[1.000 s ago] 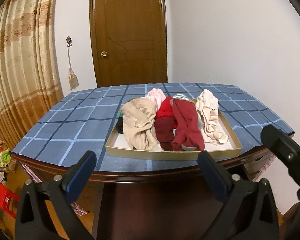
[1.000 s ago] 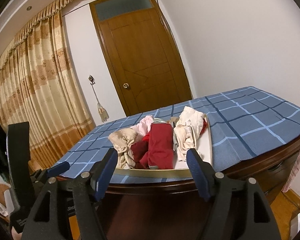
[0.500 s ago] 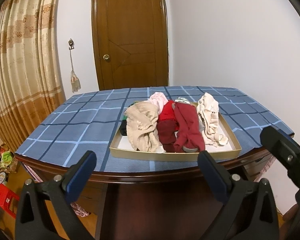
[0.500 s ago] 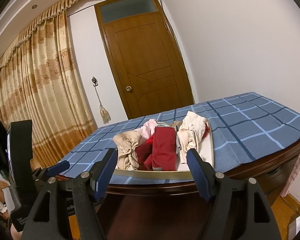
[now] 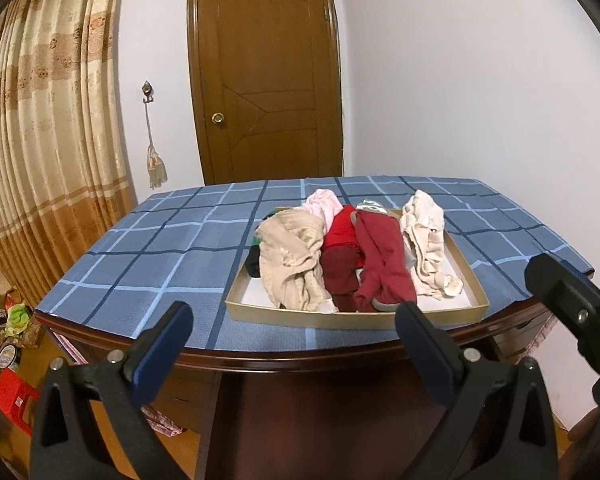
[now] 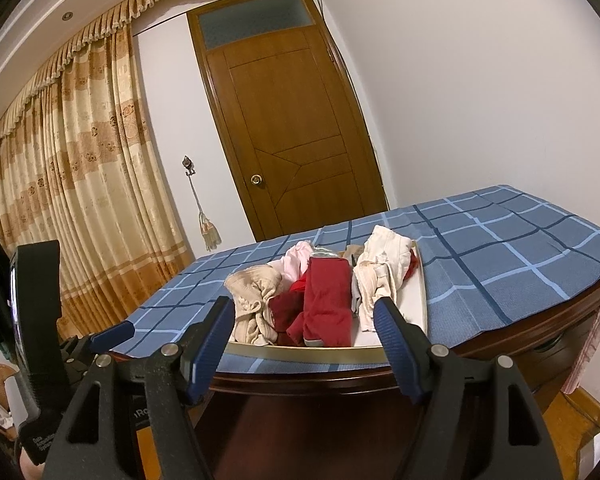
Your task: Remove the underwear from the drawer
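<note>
A shallow tan drawer [image 5: 352, 318] lies on a table under a blue checked cloth [image 5: 160, 252], near the front edge. It holds a heap of underwear: a beige piece [image 5: 290, 256] at the left, dark red pieces [image 5: 382, 264] in the middle, a cream piece [image 5: 426, 240] at the right and a pink one [image 5: 324, 204] behind. My left gripper [image 5: 294, 316] hovers open in front of the table edge, with nothing between its blue pads. My right gripper [image 6: 303, 306] is also open and empty, short of the drawer [image 6: 312, 352], with the dark red piece [image 6: 326, 296] straight ahead.
The dark wooden table rim [image 5: 300, 360] runs just past both grippers. A brown door [image 5: 266, 80] and patterned curtains [image 5: 48, 140] stand behind the table. A red stool [image 5: 12, 398] and clutter sit on the floor at the left. Pink cloth [image 6: 596, 344] hangs at the table's right.
Both views have drifted slightly, so the table sits a little lower in the picture. The clothes in the drawer lie as before and both grippers' jaws stand equally wide.
</note>
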Motion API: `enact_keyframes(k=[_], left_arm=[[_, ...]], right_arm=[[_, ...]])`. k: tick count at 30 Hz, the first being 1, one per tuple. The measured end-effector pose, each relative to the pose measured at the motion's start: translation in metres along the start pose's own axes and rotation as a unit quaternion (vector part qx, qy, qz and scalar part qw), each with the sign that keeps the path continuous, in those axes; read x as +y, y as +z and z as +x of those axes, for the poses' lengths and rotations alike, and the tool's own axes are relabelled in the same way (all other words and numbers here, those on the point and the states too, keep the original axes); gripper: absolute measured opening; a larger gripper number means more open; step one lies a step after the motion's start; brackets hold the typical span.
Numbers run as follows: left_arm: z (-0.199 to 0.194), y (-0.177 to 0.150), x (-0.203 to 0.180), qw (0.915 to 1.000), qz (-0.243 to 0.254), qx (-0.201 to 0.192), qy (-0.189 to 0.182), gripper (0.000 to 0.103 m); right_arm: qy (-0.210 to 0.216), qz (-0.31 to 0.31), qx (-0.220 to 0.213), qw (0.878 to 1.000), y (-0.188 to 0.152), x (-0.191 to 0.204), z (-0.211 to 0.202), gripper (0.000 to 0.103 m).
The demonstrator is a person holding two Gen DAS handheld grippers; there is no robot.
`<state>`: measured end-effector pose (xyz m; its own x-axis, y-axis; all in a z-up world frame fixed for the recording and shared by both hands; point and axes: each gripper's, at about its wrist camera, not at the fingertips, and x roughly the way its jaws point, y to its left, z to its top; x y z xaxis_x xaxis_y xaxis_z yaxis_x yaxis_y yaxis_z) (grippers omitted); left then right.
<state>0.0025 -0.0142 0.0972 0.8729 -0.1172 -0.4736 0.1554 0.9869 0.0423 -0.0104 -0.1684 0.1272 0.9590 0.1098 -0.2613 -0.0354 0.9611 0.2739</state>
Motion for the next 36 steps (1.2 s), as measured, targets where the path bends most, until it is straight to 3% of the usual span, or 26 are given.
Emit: enact_keyframes(k=[26, 36], left_arm=[[0.005, 0.002, 0.001, 0.9999, -0.015, -0.003, -0.004, 0.103], [0.020, 0.001, -0.005, 0.9999, 0.002, 0.010, 0.007, 0.103]], right_arm=[[-0.006, 0.002, 0.003, 1.000, -0.002, -0.001, 0.006, 0.074], [-0.010, 0.011, 0.011, 1.000, -0.004, -0.008, 0.015, 0.074]])
